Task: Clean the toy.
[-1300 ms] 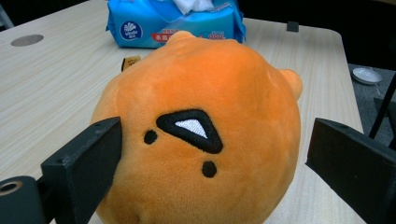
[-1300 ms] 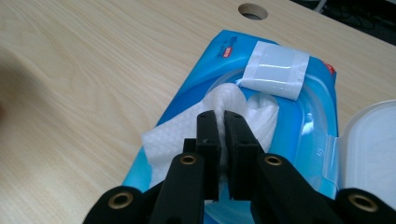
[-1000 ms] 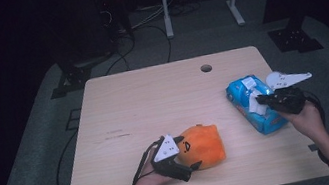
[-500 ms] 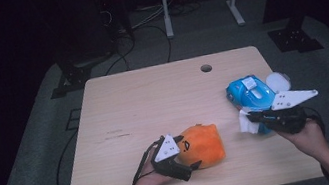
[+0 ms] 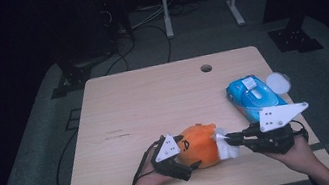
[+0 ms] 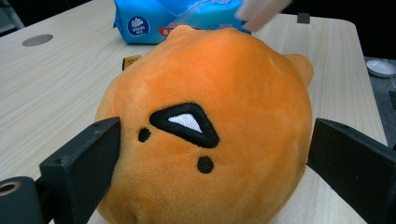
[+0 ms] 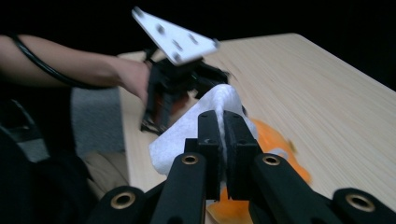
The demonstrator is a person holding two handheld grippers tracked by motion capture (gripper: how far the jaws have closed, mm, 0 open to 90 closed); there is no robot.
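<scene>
Left gripper (image 5: 192,161) is clamping the orange plush toy (image 5: 200,144), one jaw pressing on each side; the toy is sitting on the table (image 5: 153,99) near the front edge. Just right of it, right gripper (image 5: 222,139) is pinching a white wipe (image 5: 226,147) between closed jaws, the wipe touching the toy's side. Farther right, the blue wipes pack (image 5: 254,97) is lying near the table's right edge.

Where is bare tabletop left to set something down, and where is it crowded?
Free: the whole left half of the table, from the cable hole to the near-left corner. Crowded: the near edge, where the left gripper clamps the orange plush, the right gripper brings a wipe, and the wipes pack.
</scene>
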